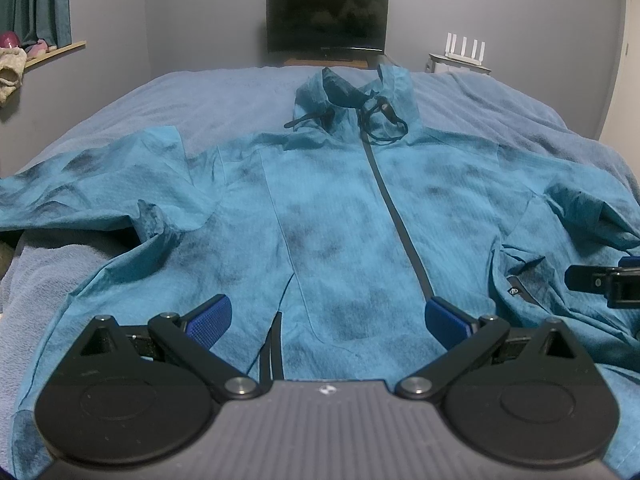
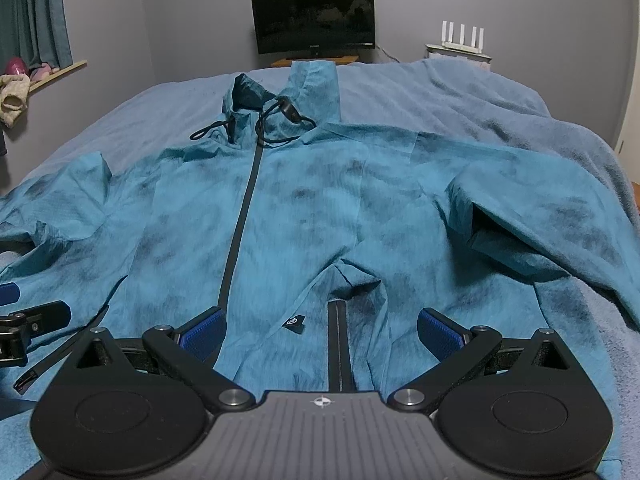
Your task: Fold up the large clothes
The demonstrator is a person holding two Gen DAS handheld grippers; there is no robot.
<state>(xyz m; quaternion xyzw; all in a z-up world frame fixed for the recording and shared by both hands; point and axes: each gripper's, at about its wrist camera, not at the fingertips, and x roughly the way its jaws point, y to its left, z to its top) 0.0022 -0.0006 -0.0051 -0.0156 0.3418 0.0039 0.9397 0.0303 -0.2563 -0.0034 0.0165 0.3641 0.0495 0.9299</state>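
Observation:
A large teal zip-up jacket lies front-up and spread out on the bed, its hood and black drawcords at the far end and its sleeves out to both sides. It also shows in the right wrist view. My left gripper is open and empty over the hem, left of the dark zipper. My right gripper is open and empty over the hem, right of the zipper, above a pocket zip. Each gripper shows at the edge of the other's view.
The bed has a blue blanket. Behind it stand a dark monitor and a white router on a side unit. A window ledge with small items and a curtain are at the far left.

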